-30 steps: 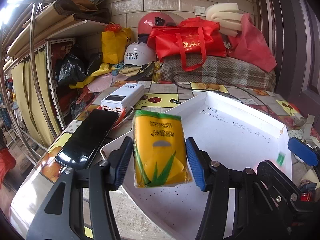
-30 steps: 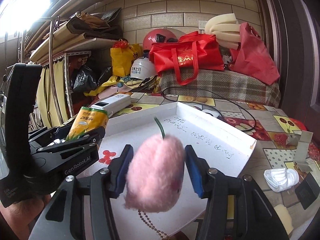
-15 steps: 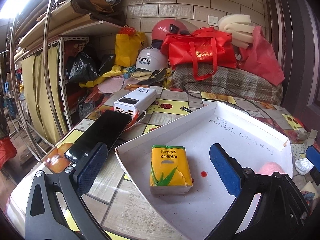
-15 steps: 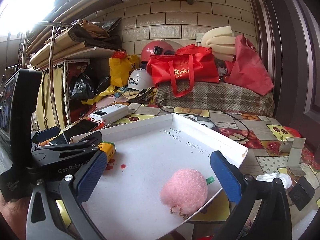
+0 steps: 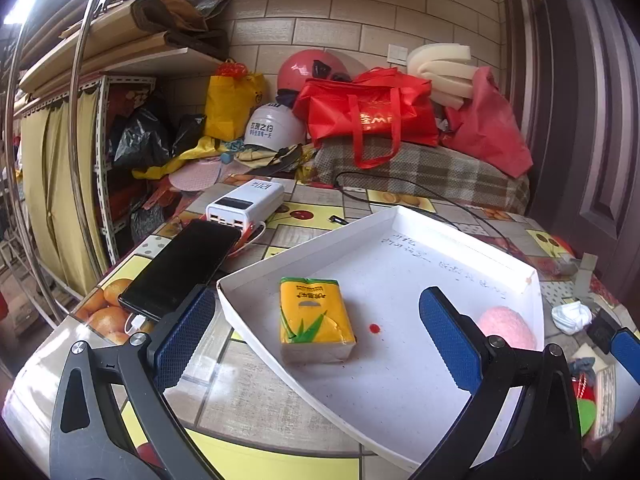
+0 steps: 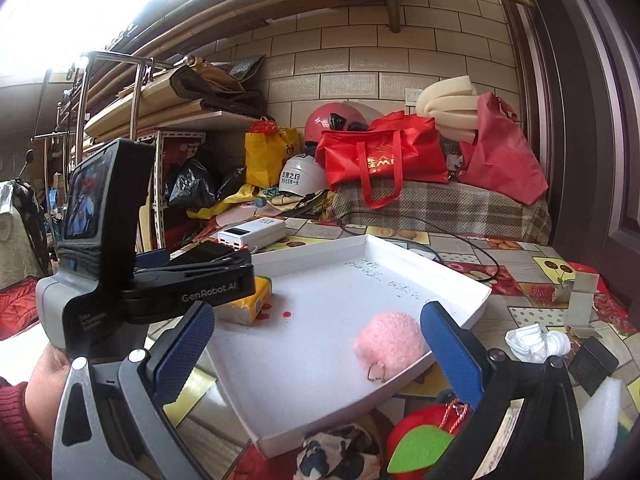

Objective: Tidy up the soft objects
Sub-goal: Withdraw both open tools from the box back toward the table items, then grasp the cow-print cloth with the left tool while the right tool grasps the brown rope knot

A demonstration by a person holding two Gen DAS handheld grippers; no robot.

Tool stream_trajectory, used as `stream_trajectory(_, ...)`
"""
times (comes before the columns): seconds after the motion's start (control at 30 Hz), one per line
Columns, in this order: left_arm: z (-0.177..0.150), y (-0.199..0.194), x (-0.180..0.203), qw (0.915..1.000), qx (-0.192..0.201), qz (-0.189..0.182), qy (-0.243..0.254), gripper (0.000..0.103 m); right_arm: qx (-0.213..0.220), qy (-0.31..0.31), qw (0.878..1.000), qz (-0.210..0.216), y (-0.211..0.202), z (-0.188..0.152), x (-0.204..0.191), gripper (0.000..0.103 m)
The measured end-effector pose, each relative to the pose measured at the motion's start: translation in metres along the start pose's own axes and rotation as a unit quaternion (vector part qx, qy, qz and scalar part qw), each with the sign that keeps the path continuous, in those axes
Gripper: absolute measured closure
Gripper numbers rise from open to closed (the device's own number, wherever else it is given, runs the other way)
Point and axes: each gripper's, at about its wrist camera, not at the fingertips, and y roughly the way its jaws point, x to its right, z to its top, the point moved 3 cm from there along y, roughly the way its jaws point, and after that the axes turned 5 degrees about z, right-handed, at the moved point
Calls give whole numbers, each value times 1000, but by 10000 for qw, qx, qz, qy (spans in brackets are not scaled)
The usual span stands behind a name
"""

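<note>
Both grippers hang wide open over the white tray [image 5: 460,236], nothing between the pads of the left gripper [image 5: 316,340] or the right gripper [image 6: 316,344]. Inside the tray, the yellow tissue pack [image 5: 314,320] lies flat near the left corner, and the pink pompom [image 6: 390,340] sits by the near right rim, well apart from the pack. The pack looks light and squashy under a slick plastic wrapper, so a squeeze across its narrow sides should hold better than one on the glossy faces, where it could slide. The pompom looks feather-light and fluffy; it probably compresses a lot, so the grip wants to go across its round middle, not on the little gold ring [image 6: 376,372] trailing from it. More soft things wait outside the tray: a crumpled white cloth [image 6: 536,340] on the table to the right, and in the right view, at the bottom edge, a patterned fabric piece [image 6: 340,454] and a red felt apple with a green leaf [image 6: 424,436]. Those two are cut off by the frame and the gripper fingers, so their full shape is hard to judge. In the left view the pompom is half hidden behind the right finger, and the writing on the tray floor is too small to read.
</note>
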Motion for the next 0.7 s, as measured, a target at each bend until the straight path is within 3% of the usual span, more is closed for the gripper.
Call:
stream_trajectory(0.23, -14, -45, 24, 9945, 373, -688, 701, 0, -281, -2, 9992, 278, -40, -15, 1, 0)
stream_trajectory(0.4, -28, -65, 48, 9806, 114, -1629, 1085, 0, -478, 427, 9969, 449, -75, -27, 45, 0)
stream_trajectory(0.47, -36, -68, 63, 9684, -247, -2150, 1238, 0, -703, 555, 9950, 446, -86, -35, 66, 0)
stream_trajectory(0.53, -46, -71, 82, 9510, -627, -2654, 1456, 0, -961, 610, 9923, 490, -97, -42, 84, 0)
stream_trajectory(0.7, -72, -91, 125, 9117, -975, -3333, 2197, 0, -1818, 572, 9801, 555, -111, -67, 111, 0)
